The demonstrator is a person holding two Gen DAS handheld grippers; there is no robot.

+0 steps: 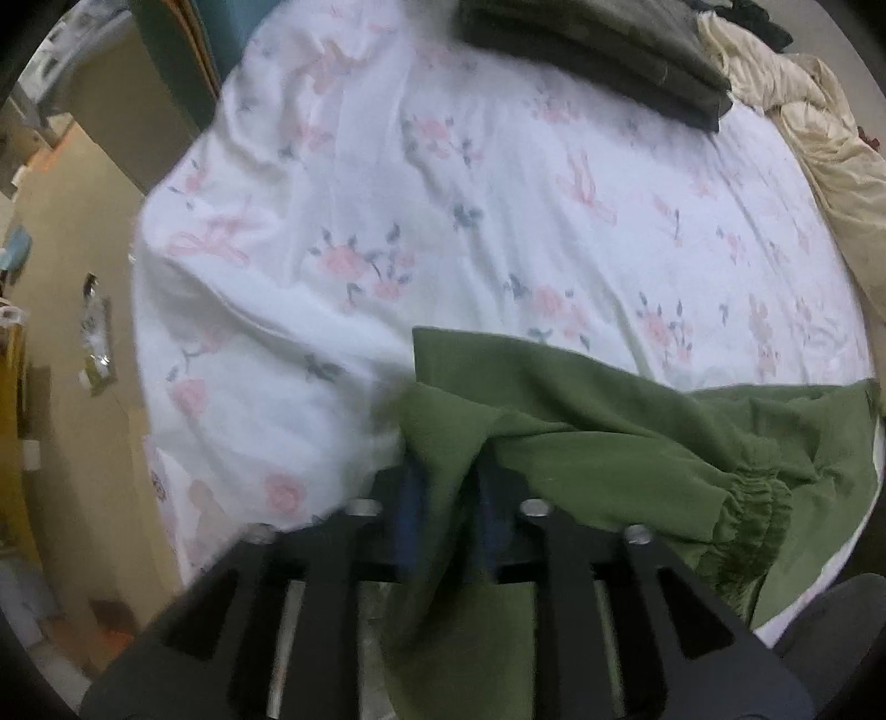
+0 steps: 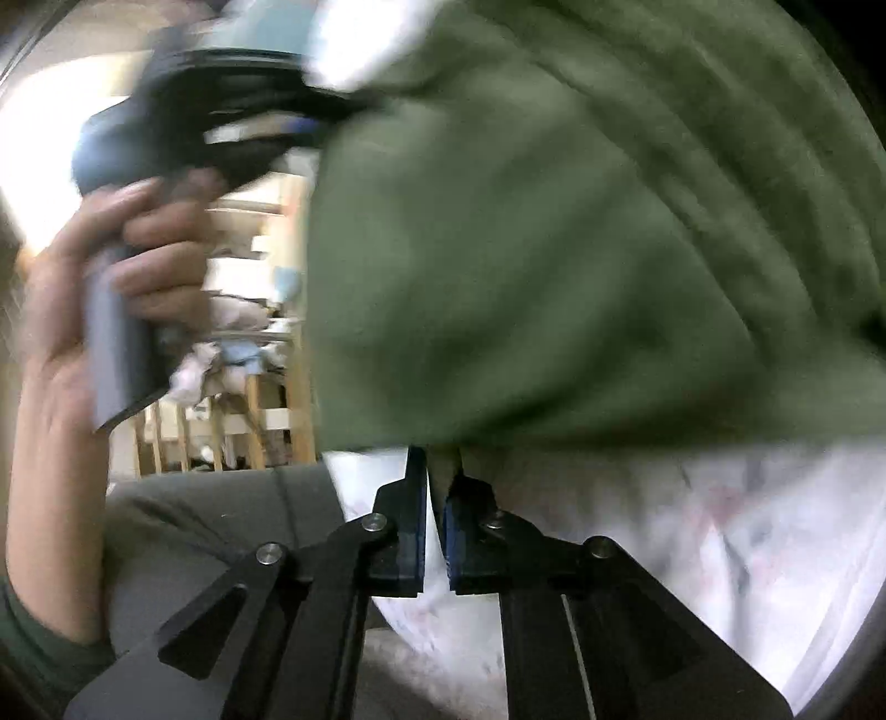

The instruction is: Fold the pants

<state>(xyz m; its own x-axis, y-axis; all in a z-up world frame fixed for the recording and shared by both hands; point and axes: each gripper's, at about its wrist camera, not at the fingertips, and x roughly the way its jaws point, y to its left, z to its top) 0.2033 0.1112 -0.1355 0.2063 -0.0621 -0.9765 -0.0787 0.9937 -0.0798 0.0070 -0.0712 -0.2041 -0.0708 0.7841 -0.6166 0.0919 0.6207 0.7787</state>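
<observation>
The green pants (image 1: 598, 437) hang over the near edge of a bed with a white floral sheet (image 1: 443, 221). My left gripper (image 1: 443, 487) is shut on a fold of the green fabric, with an elastic cuff (image 1: 747, 509) to its right. In the right wrist view the pants (image 2: 554, 249) fill most of the frame, lifted and blurred. My right gripper (image 2: 437, 476) is shut on their lower edge. The person's left hand (image 2: 111, 277) and the other gripper's handle (image 2: 194, 111) show at the left.
A folded dark garment (image 1: 598, 50) lies at the far side of the bed, with a cream crumpled cloth (image 1: 803, 111) to its right. The floor (image 1: 83, 332) with small litter is left of the bed. Wooden shelving (image 2: 249, 332) stands behind in the right wrist view.
</observation>
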